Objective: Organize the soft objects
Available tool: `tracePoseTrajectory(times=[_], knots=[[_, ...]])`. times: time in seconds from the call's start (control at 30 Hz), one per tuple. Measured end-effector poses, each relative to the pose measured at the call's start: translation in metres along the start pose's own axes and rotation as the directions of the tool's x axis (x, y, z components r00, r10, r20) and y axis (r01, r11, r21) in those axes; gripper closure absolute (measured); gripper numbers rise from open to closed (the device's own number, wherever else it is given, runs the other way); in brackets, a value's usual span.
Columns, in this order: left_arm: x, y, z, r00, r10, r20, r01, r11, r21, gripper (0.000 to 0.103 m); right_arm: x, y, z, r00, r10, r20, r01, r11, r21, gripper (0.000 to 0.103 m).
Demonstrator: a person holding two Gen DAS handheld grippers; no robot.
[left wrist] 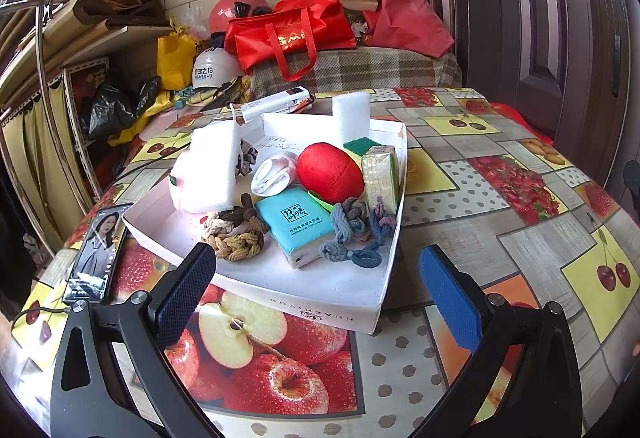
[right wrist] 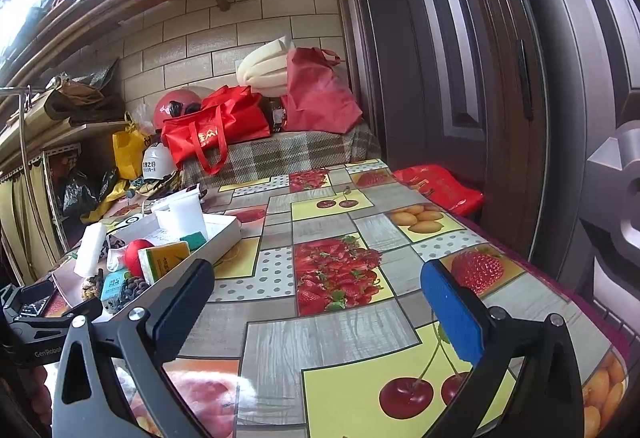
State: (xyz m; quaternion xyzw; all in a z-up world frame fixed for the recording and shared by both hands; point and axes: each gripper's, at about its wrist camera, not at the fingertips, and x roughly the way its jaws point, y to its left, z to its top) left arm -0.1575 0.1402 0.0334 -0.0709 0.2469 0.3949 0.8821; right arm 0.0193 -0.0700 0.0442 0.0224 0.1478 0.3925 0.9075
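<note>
On the fruit-print tablecloth (left wrist: 460,238) sits my white tray (left wrist: 320,290), just beyond the tips of my left gripper (left wrist: 316,278), whose jaws stand wide apart and hold nothing. Inside the tray, near me, lie a brown-and-tan rope knot (left wrist: 234,234), a teal tissue pack (left wrist: 298,224) and a blue-grey rope knot (left wrist: 354,230), the pack between the two knots. Farther back I see a red ball (left wrist: 330,172), a rolled white sock (left wrist: 274,174) to its left, a green tissue box (left wrist: 382,174) to its right, and two white foam blocks (left wrist: 214,166) standing upright. A phone (left wrist: 96,254) lies left of the tray. My right gripper (right wrist: 320,298) hovers over bare cloth, released and empty, with the tray (right wrist: 224,242) well off to its left.
</note>
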Motion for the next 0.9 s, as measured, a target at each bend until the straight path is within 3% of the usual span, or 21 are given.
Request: tracePoseTrajectory(times=[0.23, 0.57, 0.9], knots=[[0.0, 0.0, 0.0, 1.0, -0.001, -0.003, 0.001, 1.0, -0.003, 0.0, 0.004, -0.004, 0.001, 1.0, -0.005, -0.019, 0.005, 1.0, 0.023, 0.0], [0.001, 0.001, 0.0, 1.0, -0.002, -0.004, 0.002, 1.0, -0.003, 0.0, -0.005, 0.015, 0.0, 0.999, -0.014, 0.034, 0.016, 0.997, -0.079, 0.0], [0.0, -0.001, -0.002, 1.0, -0.016, 0.002, 0.016, 1.0, -0.007, 0.0, -0.003, 0.014, 0.0, 0.999, -0.012, 0.031, 0.014, 0.997, -0.073, 0.0]])
